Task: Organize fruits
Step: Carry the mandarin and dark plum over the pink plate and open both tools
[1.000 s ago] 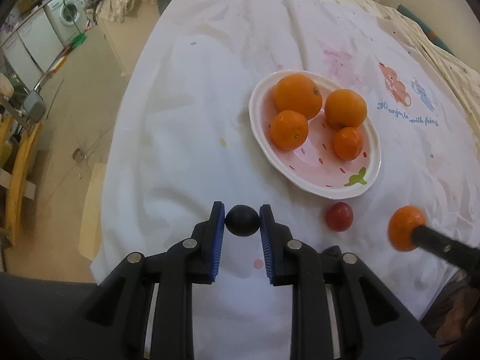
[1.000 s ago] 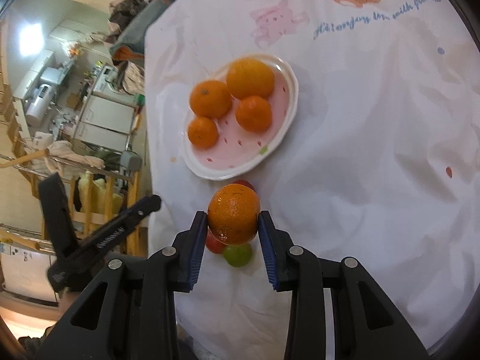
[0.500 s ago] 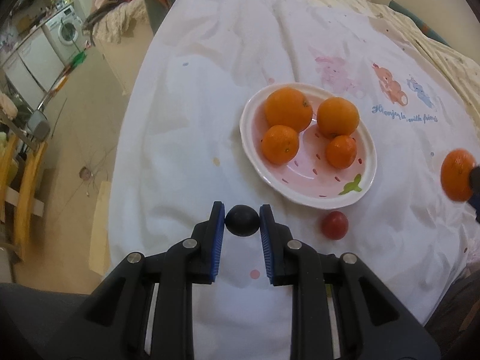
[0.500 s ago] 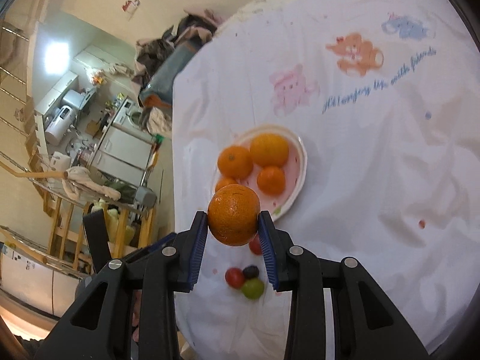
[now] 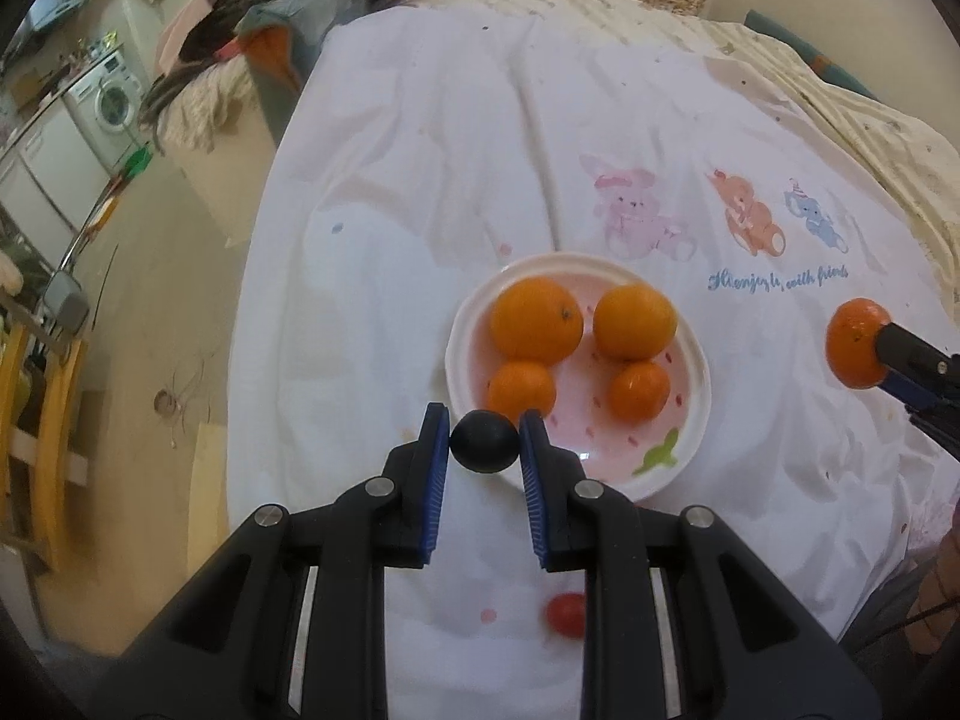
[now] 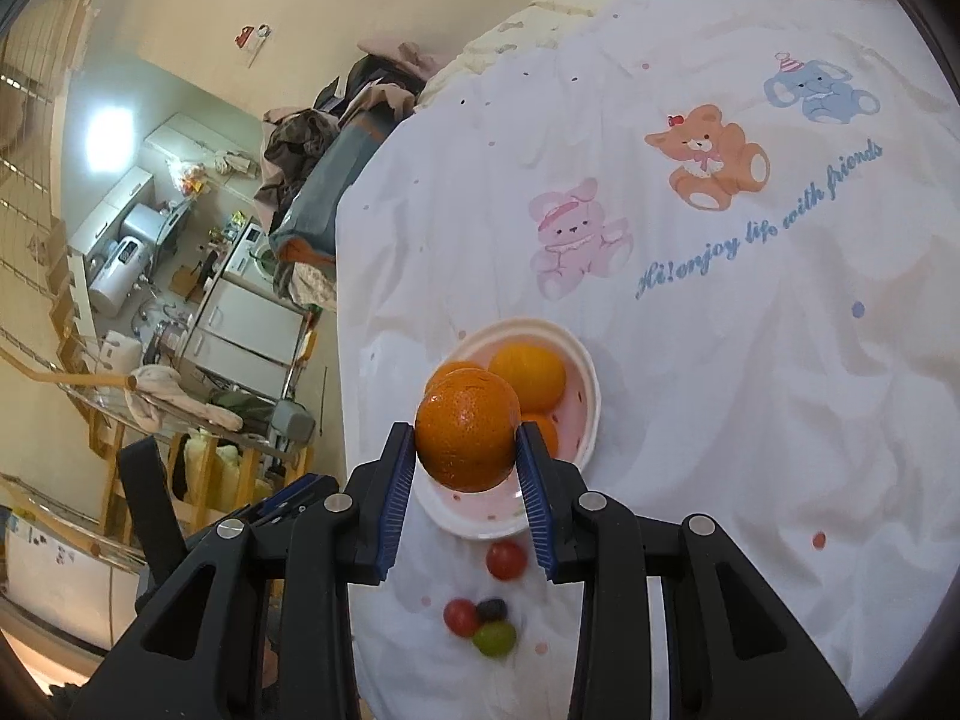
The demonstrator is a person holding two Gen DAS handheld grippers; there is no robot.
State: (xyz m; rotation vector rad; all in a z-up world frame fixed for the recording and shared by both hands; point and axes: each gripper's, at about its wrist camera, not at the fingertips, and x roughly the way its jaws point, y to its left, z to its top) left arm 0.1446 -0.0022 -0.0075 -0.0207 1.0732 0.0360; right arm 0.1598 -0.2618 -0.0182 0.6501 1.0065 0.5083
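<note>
Four oranges (image 5: pixel 536 326) in the plate (image 5: pixel 696 387) (tomato (image 5: pixel 566 614) just outside).

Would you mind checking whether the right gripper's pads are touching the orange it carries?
Touching. The right wrist view shows the orange wedged between both blue pads of the right gripper, no gap on either side, hanging above the plate.

Matt cloth, glossy bowl, dimpled peel

A matt, creased white printed cloth (image 5: pixel 420 192) is seen beyond the tongs; a glossy, smooth pink-and-white bowl (image 5: pixel 696 384) lies just ahead of them. Ribbed blue pads (image 6: pixel 531 483) are pressed on a shiny, dimpled orange (image 6: pixel 468 438); a smooth, matt dark fruit (image 5: pixel 483 441) is clamped between black plastic arms with metal screws.
</note>
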